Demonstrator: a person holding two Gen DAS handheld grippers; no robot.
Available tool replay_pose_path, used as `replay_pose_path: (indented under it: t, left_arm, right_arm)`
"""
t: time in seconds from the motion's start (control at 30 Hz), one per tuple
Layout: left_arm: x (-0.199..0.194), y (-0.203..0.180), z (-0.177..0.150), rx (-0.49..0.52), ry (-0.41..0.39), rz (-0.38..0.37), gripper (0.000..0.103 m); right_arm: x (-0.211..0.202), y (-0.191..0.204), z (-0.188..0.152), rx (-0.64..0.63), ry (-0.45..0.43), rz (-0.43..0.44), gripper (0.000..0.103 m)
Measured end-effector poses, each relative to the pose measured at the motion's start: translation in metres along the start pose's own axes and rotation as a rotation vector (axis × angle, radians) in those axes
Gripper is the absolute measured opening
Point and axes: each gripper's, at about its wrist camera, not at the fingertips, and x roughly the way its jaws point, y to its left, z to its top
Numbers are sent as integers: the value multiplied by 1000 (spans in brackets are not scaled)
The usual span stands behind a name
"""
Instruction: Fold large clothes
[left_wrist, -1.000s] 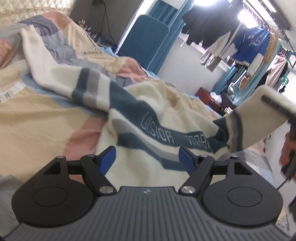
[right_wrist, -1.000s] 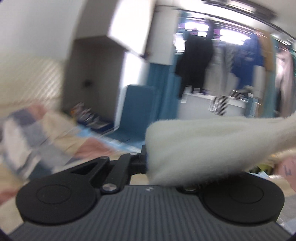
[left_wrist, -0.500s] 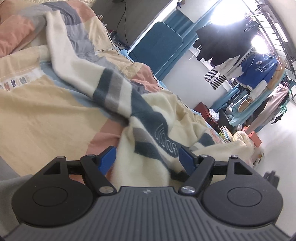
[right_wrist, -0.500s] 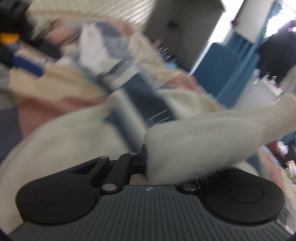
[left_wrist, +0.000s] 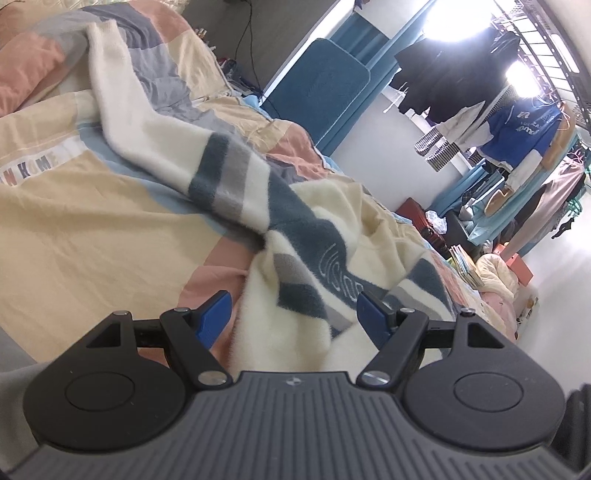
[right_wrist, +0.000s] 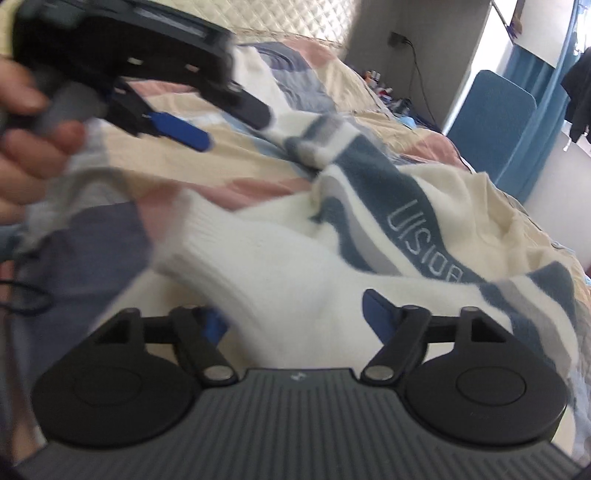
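we see a bed with a patchwork cover (left_wrist: 92, 236) that fills most of both views, and its edges are cut off by the frame on the left and at the bottom. on it lies the large sweater (left_wrist: 310, 258), cream with dark blue and grey stripes; it runs from the upper left of the left wrist view down to the lower middle, crumpled, and the letters on its blue band are only partly readable because a fold covers the end of the word. one sleeve (right_wrist: 258, 266) lies across the lower middle of the right wrist view, with its ribbed cuff pointing to the left; this view is blurred, so the fine edges are hard to make out.

the left gripper (left_wrist: 293, 317) has its blue fingers spread wide, with sweater cloth between them but not pressed. in the right wrist view it appears also in the upper left, held by a hand (right_wrist: 26, 140) that is cut off by the frame. the right gripper (right_wrist: 295, 317) has just been opening; its jaws now stand apart with the sleeve lying loose between them, and the left pad is half hidden behind the cloth.

at the upper right of the left wrist view, hanging clothes (left_wrist: 517, 129) are partly lost in the glare.
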Motion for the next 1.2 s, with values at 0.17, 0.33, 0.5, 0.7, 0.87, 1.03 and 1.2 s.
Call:
replay_pose_path:
  t: [0.17,0.33,0.5,0.7,0.87,1.03,1.2]
  left_arm:
    - [-2,-12,-5,43,-11,-22,79]
    - [1,-31,-16,121,-5,-28,79]
    - [9,-53,-30,202,9,-7,78]
    - [30,-71,-47,260,57,-1,77]
    - [53,-79,-61,304,118,18,68]
    - [70,-80,-73,362,173,75,60]
    - [86,-73,-83,392,251,146,59]
  right_arm:
    - [-35,12,-10,38,-58,80,77]
    - [-68,2,-25,157,-141,83,78]
    - [-67,-23,-33,290,-186,-105,78]
    - [-52,-61,-42,493,-239,-207,78]
    - [-24,-84,-52,571,-190,-250,78]
    - [-5,-100,-59,628,-152,-248,70]
    - [5,-110,-55,678,-122,-271,56]
